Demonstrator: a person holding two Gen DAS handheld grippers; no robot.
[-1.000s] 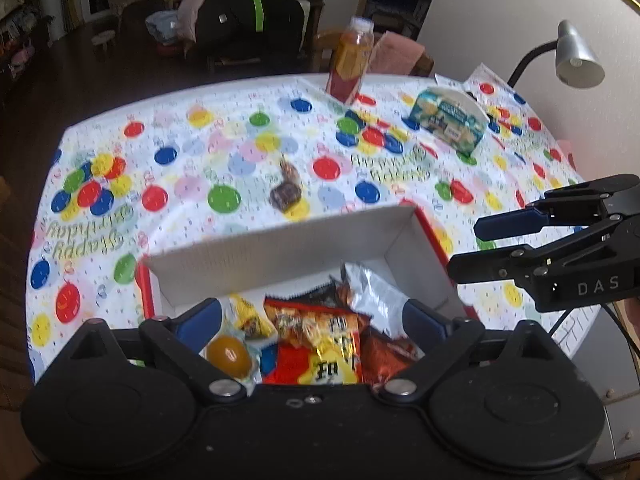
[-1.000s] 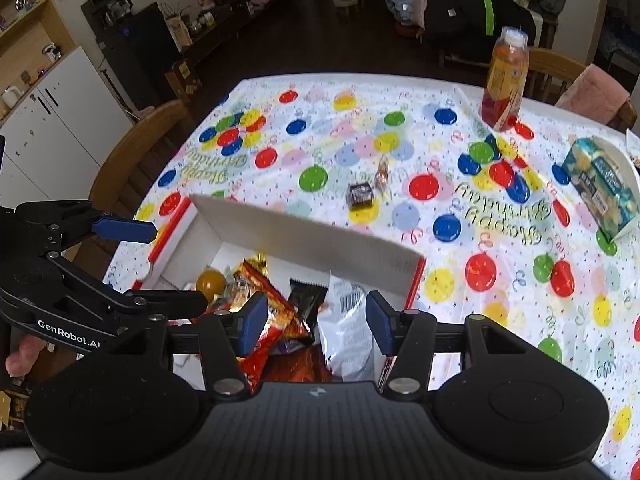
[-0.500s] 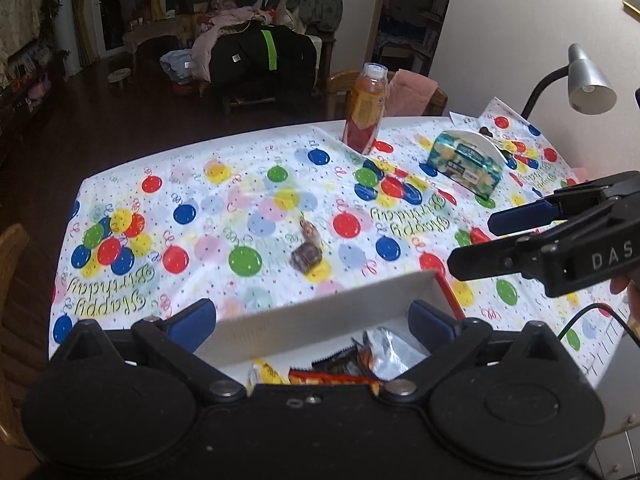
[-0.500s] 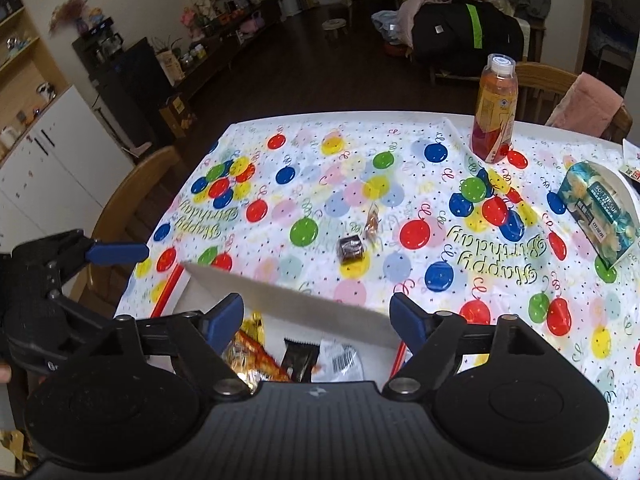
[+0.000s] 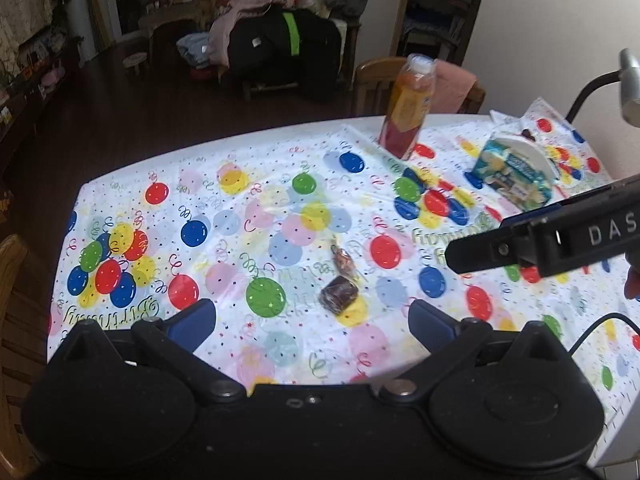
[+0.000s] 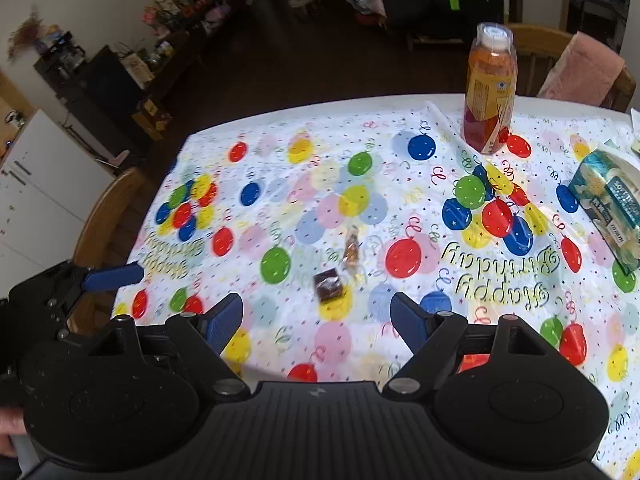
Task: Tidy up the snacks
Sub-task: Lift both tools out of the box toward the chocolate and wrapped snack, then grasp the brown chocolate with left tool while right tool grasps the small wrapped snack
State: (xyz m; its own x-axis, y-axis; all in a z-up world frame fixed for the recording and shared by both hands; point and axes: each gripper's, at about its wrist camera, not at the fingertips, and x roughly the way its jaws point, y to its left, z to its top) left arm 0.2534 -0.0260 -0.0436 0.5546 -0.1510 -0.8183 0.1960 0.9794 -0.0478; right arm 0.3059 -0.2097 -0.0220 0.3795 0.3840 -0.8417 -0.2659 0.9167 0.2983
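Two loose snacks lie mid-table on the balloon tablecloth (image 5: 240,216): a dark wrapped candy (image 5: 338,294) (image 6: 328,284) and, just beyond it, a clear-wrapped sweet (image 5: 343,260) (image 6: 352,248). My left gripper (image 5: 311,318) hovers open just short of the dark candy, holding nothing. My right gripper (image 6: 316,316) is open too, with the candy just ahead of the gap between its fingers. In the left wrist view the right gripper (image 5: 478,240) reaches in from the right side. The snack box is hidden beneath both grippers.
An orange drink bottle (image 5: 408,116) (image 6: 490,92) stands at the far edge. A blue-green tissue pack (image 5: 512,168) (image 6: 612,208) lies at the right, under a desk lamp (image 5: 628,88). Wooden chairs (image 6: 104,216) stand around the table.
Both grippers have moved forward past the open snack box, which has dropped out of view. The two loose candies now sit much closer. Both grippers stay open.
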